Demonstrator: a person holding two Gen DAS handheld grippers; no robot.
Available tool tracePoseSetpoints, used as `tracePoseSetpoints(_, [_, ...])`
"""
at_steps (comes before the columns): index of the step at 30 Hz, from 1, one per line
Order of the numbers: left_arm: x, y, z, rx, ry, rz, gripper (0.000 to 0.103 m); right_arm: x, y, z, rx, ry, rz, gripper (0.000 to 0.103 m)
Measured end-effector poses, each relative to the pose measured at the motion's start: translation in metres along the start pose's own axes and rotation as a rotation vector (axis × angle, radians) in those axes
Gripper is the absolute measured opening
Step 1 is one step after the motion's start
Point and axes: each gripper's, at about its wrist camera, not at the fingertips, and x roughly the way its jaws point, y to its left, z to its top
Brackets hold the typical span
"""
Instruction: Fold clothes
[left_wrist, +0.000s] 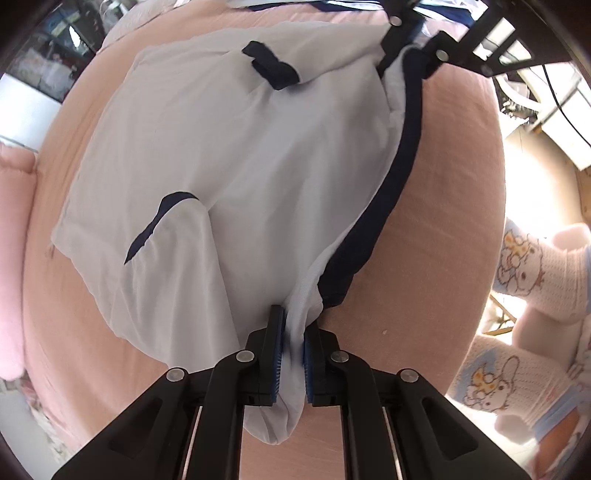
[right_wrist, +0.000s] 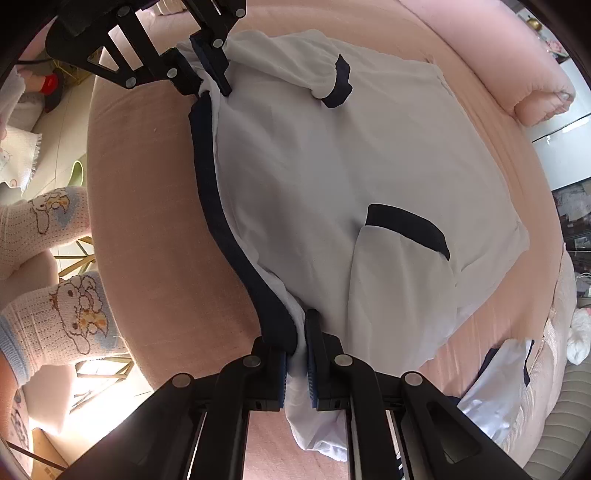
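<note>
A white shirt (left_wrist: 229, 155) with navy trim lies spread on a pink bed (left_wrist: 454, 177), both navy-cuffed sleeves folded onto its body. My left gripper (left_wrist: 293, 354) is shut on a bunch of the white cloth beside the navy hem band (left_wrist: 391, 192), lifting that corner. In the right wrist view the same shirt (right_wrist: 332, 158) fills the middle, and my right gripper (right_wrist: 295, 363) is shut on the other hem corner, where the navy band (right_wrist: 229, 229) ends. Each gripper shows at the top of the other's view: the right gripper (left_wrist: 413, 55) and the left gripper (right_wrist: 207, 74).
A second white and navy garment (right_wrist: 502, 384) lies at the bed's edge, lower right in the right wrist view. A pink rolled cushion (right_wrist: 535, 92) rims the bed. A person's legs in cartoon-print clothing (left_wrist: 535, 295) stand beside the bed edge over a light floor.
</note>
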Motion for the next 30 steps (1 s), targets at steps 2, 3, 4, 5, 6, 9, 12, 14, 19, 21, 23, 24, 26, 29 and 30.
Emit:
tracePoseSetpoints(2, [0.000,0.007,0.002,-0.049,0.013,-0.045,0.007,-0.002,-0.006,0.001,0.020,0.004,0.023,0.010])
tracePoseSetpoints(3, [0.000,0.009,0.003,-0.068,0.018,-0.063,0.007,-0.003,-0.009,0.001,0.032,0.005,0.038,0.010])
tracePoseSetpoints(4, [0.000,0.010,0.004,-0.080,0.023,-0.075,0.007,-0.004,-0.012,0.001,0.047,0.005,0.052,0.010])
tracePoseSetpoints(5, [0.000,0.011,0.006,-0.093,0.027,-0.087,0.007,-0.006,-0.017,0.002,0.061,0.005,0.065,0.010])
tracePoseSetpoints(6, [-0.001,0.013,0.007,-0.106,0.031,-0.101,0.007,-0.007,-0.021,0.002,0.075,0.006,0.078,0.010])
tracePoseSetpoints(9, [-0.004,0.019,0.010,-0.150,0.039,-0.147,0.007,-0.013,-0.033,0.003,0.117,-0.002,0.117,0.010])
tracePoseSetpoints(12, [-0.009,0.032,0.013,-0.213,0.039,-0.209,0.007,-0.019,-0.049,0.003,0.165,-0.006,0.173,0.010])
tracePoseSetpoints(14, [-0.013,0.043,0.015,-0.262,0.035,-0.250,0.007,-0.023,-0.060,0.003,0.186,-0.016,0.193,0.010])
tracePoseSetpoints(19, [-0.023,0.074,0.020,-0.366,0.001,-0.276,0.007,-0.030,-0.091,0.001,0.263,-0.043,0.221,0.010])
tracePoseSetpoints(21, [-0.025,0.084,0.022,-0.406,-0.008,-0.284,0.007,-0.032,-0.101,-0.001,0.296,-0.052,0.238,0.010])
tracePoseSetpoints(23, [-0.026,0.092,0.024,-0.427,-0.016,-0.271,0.007,-0.031,-0.110,-0.001,0.325,-0.057,0.250,0.010])
tracePoseSetpoints(24, [-0.027,0.093,0.022,-0.437,-0.019,-0.265,0.007,-0.031,-0.114,-0.002,0.343,-0.058,0.264,0.010])
tracePoseSetpoints(26, [-0.023,0.110,0.029,-0.454,-0.004,-0.302,0.007,-0.036,-0.090,-0.008,0.364,-0.063,0.275,0.010])
tracePoseSetpoints(29, [-0.016,0.119,0.028,-0.437,0.031,-0.413,0.010,-0.040,-0.081,-0.009,0.350,-0.063,0.250,0.010])
tracePoseSetpoints(30, [-0.014,0.114,0.029,-0.428,0.062,-0.424,0.010,-0.040,-0.084,-0.005,0.348,-0.061,0.242,0.010])
